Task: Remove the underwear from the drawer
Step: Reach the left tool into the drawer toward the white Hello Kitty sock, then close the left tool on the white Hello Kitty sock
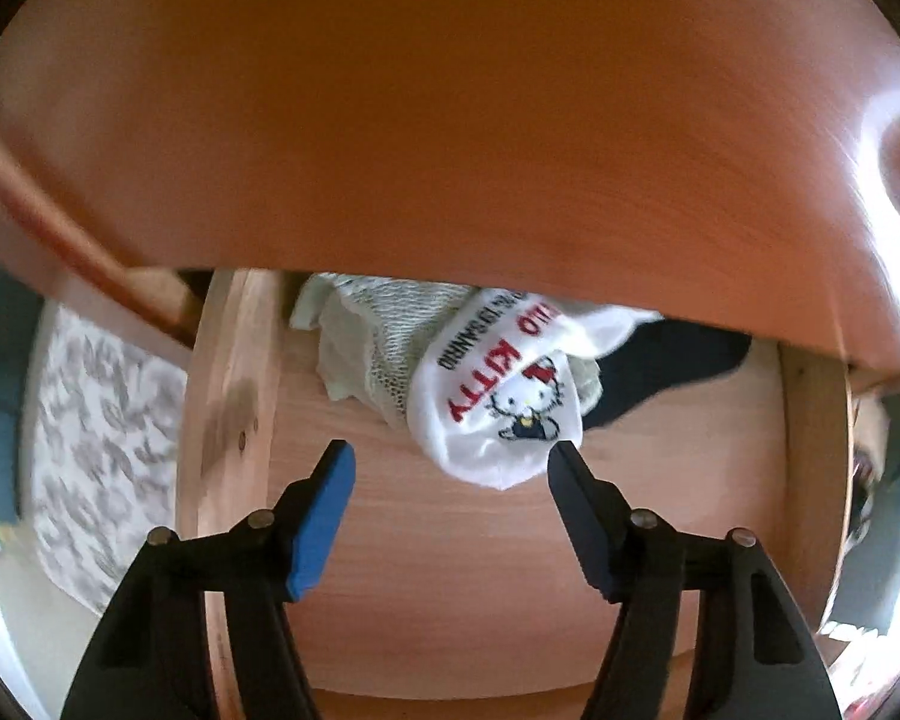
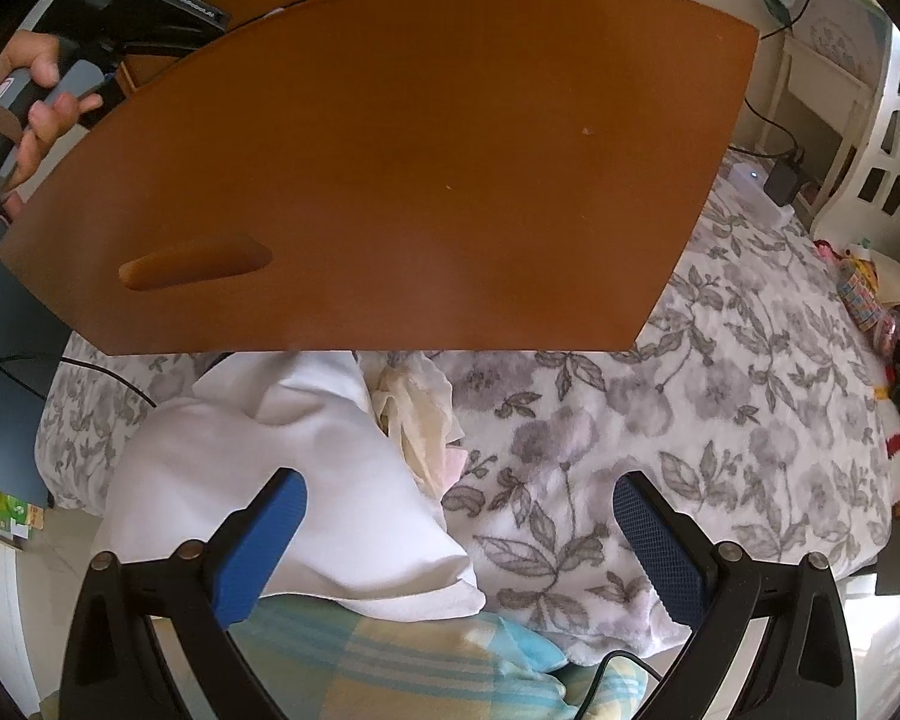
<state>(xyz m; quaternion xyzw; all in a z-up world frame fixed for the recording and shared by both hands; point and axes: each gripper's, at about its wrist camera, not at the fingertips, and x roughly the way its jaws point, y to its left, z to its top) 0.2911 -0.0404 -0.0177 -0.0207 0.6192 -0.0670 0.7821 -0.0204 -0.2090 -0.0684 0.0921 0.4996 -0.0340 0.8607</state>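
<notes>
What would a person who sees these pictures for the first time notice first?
Probably the white cotton underwear with a red cartoon-cat print, lying in the open wooden drawer just ahead of the left gripper, whose jaws stand apart around its tip. Next, the grey-flowered white blanket below the right gripper, with a plain white cloth lying on it.

In the left wrist view, the underwear [image 1: 498,414] lies in the drawer [image 1: 660,540] at frame centre, overlapping a mesh garment [image 1: 384,348] to its left, a dark garment [image 1: 660,366] to its right.
</notes>
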